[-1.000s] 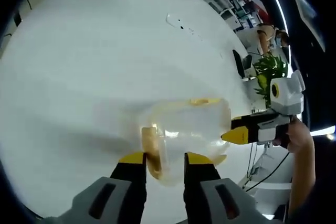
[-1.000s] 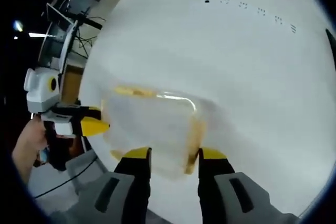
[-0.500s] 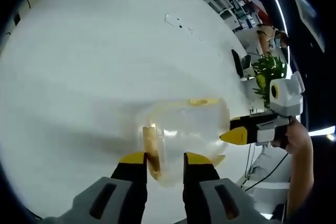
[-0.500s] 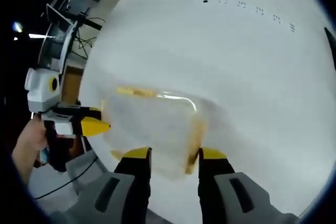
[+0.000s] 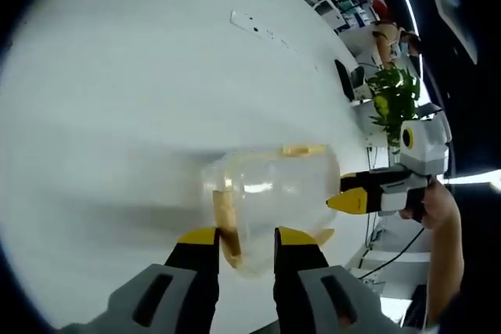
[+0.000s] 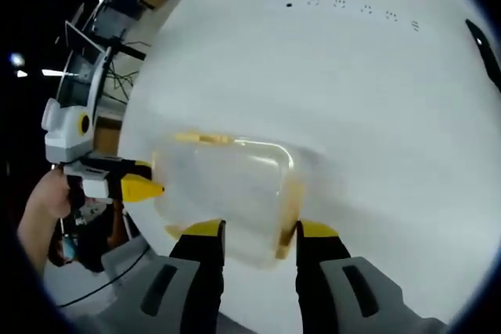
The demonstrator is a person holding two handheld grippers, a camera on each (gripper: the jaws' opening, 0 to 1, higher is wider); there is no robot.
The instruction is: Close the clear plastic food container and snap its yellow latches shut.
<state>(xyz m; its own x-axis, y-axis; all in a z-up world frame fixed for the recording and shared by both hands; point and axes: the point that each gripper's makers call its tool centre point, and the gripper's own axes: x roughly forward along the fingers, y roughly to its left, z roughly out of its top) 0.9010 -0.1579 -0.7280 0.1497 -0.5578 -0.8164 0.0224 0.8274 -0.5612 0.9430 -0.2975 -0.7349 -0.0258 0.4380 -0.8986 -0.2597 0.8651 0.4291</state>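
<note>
White table [image 5: 117,76] has loads of open room around the clear container [image 5: 270,193] near its edge, yellow latches [image 5: 225,220] visible. Left gripper [image 5: 244,240] and right gripper [image 6: 252,234] both spread, flanking opposite ends.

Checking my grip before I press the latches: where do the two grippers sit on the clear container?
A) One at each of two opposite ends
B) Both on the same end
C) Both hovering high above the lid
A: the left gripper straddles the container at one end while the right gripper meets the far end.
</note>
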